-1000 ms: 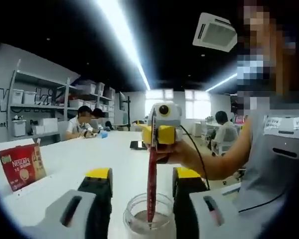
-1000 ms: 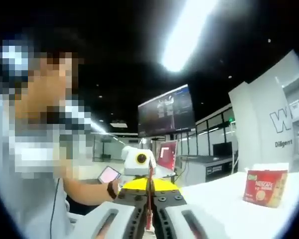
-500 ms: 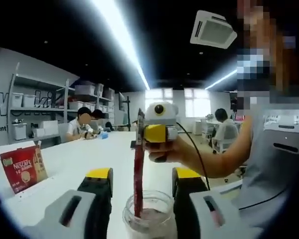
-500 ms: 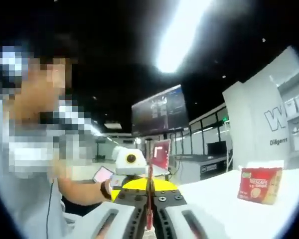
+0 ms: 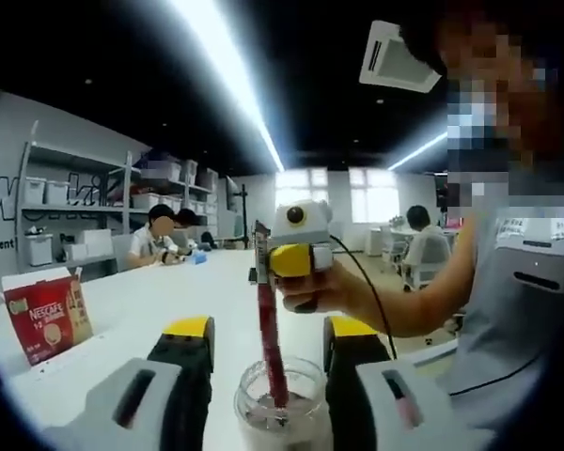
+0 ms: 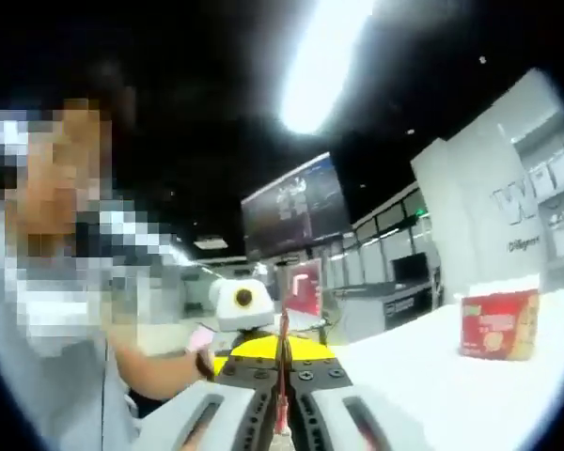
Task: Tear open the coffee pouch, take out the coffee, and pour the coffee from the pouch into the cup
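A glass cup (image 5: 282, 418) with brownish powder in its bottom sits between the yellow-tipped jaws of my left gripper (image 5: 271, 329), which press on its sides. Above it my right gripper (image 5: 296, 258), held in a hand, is shut on the top of a red coffee stick pouch (image 5: 269, 329). The pouch hangs slanted, its lower end inside the cup. In the right gripper view the pouch (image 6: 282, 376) shows edge-on, pinched between my right gripper's (image 6: 282, 362) jaws.
A red Nescafe box (image 5: 45, 318) stands on the white table (image 5: 132, 310) to the left, and the box (image 6: 498, 324) shows at the right in the right gripper view. People sit at the table's far end. The person's torso (image 5: 517, 310) is close on the right.
The right gripper has moved a little to the left above the cup. The pouch, upright before, now slants with its lower end still in the cup. The cup stays between the left jaws.
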Motion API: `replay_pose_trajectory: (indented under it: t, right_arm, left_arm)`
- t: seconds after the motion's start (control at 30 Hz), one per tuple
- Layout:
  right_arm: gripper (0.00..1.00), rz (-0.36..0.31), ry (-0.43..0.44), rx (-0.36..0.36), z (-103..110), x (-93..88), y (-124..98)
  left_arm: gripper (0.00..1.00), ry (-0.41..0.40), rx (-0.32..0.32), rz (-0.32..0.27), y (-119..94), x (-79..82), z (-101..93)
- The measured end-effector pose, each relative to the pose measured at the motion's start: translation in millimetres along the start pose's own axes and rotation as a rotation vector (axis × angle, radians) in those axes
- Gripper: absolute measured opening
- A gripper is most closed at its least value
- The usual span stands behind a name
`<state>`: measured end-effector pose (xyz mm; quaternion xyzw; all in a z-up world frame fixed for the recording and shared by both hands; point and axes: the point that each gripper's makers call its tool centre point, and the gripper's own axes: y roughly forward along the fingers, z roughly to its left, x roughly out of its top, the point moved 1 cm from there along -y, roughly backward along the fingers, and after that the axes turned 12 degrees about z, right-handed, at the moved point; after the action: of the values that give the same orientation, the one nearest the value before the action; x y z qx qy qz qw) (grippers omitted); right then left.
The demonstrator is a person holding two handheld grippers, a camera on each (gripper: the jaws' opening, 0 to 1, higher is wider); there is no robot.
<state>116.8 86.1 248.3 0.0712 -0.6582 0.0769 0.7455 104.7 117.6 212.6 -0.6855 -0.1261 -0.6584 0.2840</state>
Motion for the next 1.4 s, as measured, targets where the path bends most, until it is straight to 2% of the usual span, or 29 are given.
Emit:
replay_pose_trajectory:
  t: [0.03,0.07,0.1,0.13,0.17,0.2,0.23,0.27,0.3,0.37,0.43,0.47,0.57,0.6,0.63,0.7,0.73,0.77,0.8,0.83,0.87,0.9,0.97,1.0,1.03,1.07,1.1,1.13,1.4]
  right_arm:
    - [0.01,0.057,-0.073,-0.036,-2,-7.6,2]
    - [0.01,0.03,-0.025,0.075,13,-4.4,3]
    - [0.01,0.01,0.0,0.021,3,-1.2,2]
    - [0.01,0.06,-0.055,-0.043,-4,-7.7,4]
    - [0.01,0.054,-0.052,-0.002,2,-7.5,5]
    - [0.01,-0.006,0.006,-0.019,-5,0.5,3]
    - [0.01,0.006,0.006,-0.088,-16,-1.9,0]
    - [0.01,0.019,-0.003,-0.071,-13,-3.5,1]
    - [0.01,0.022,-0.01,0.021,3,-3.5,3]
    - [0.01,0.018,-0.02,-0.044,-4,-2.1,3]
    - [0.01,0.003,-0.019,0.088,17,-0.6,4]
    - [0.01,-0.008,-0.021,0.095,18,0.7,4]
    - [0.01,0.0,-0.063,-0.049,-7,-3.1,2]
    - [0.01,0.022,-0.017,0.022,1,-7.8,3]
    - [0.01,-0.012,0.045,0.1,10,-3.1,3]
    - [0.01,0.018,-0.003,0.021,1,-6.5,4]
    - [0.01,0.021,0.02,0.066,7,-6.4,4]
    - [0.01,0.015,0.049,0.039,1,-5.3,3]
    - [0.01,0.05,0.0,-0.091,-16,-9.3,2]
    - [0.01,0.074,-0.058,-0.046,-5,-11.7,4]
    - [0.01,0.008,0.01,0.0,-1,-2.7,2]
    - [0.01,0.02,0.012,-0.082,-14,-4.3,-2]
    - [0.01,-0.002,0.031,0.049,6,-0.3,-1]
    - [0.01,0.034,0.027,-0.076,-12,-5.1,-2]
    - [0.01,0.069,-0.029,-0.059,-7,-9.5,-1]
    - [0.01,0.018,0.021,0.009,2,-3.0,-3]
    - [0.01,0.003,0.031,-0.054,-8,-1.1,-5]
    - [0.01,0.032,-0.002,-0.037,-3,-4.5,-4]
    - [0.01,-0.027,-0.021,-0.035,13,11.1,-12]
  left_arm:
    - [0.48,-0.002,0.0,-0.002,0,0.4,0.2]
    - [0.48,-0.002,0.002,-0.002,-1,0.5,0.7]
    - [0.48,-0.002,0.003,-0.002,-1,0.4,1.0]
    - [0.48,-0.003,0.004,-0.001,-1,-0.1,1.3]
    - [0.48,-0.003,0.006,0.0,-1,-0.5,1.6]
    - [0.48,-0.001,0.006,0.001,-1,-0.6,1.7]
    - [0.47,0.0,0.007,0.002,-1,-0.9,1.8]
    - [0.47,0.001,0.007,0.002,-1,-1.0,1.7]
    - [0.47,0.002,0.003,-0.001,0,-0.7,0.9]
    - [0.47,-0.005,-0.001,0.001,2,-1.6,1.2]
    - [0.47,0.001,0.002,0.015,4,-4.0,1.5]
    - [0.47,0.001,0.0,0.017,4,-4.0,1.5]
    - [0.46,0.004,0.004,0.013,1,-1.2,1.7]
    - [0.46,0.003,0.004,0.006,0,0.2,1.5]
    - [0.46,0.001,0.005,0.004,0,0.6,1.6]
    - [0.46,0.001,0.007,0.006,0,-0.3,2.3]
    - [0.46,0.002,0.008,0.01,0,-1.4,2.6]
    - [0.46,0.004,0.01,0.012,0,-2.2,2.8]
    - [0.46,0.004,0.01,0.013,1,-2.7,2.8]
    - [0.46,0.004,0.011,0.013,1,-2.7,2.6]
    - [0.46,0.004,0.01,0.011,1,-2.4,2.2]
    - [0.46,0.003,0.008,0.01,1,-2.0,1.8]
    - [0.46,0.004,0.009,0.011,1,-2.3,2.2]
    - [0.46,0.0,0.008,0.01,1,-2.6,2.6]
    - [0.46,-0.001,0.008,0.011,1,-2.9,2.7]
    - [0.45,0.001,0.01,0.013,1,-3.5,2.8]
    - [0.45,0.001,0.009,0.014,1,-3.8,2.7]
    - [0.45,-0.001,0.007,0.014,1,-4.0,2.4]
    - [0.34,-0.031,0.033,-0.046,-6,-2.5,0.5]
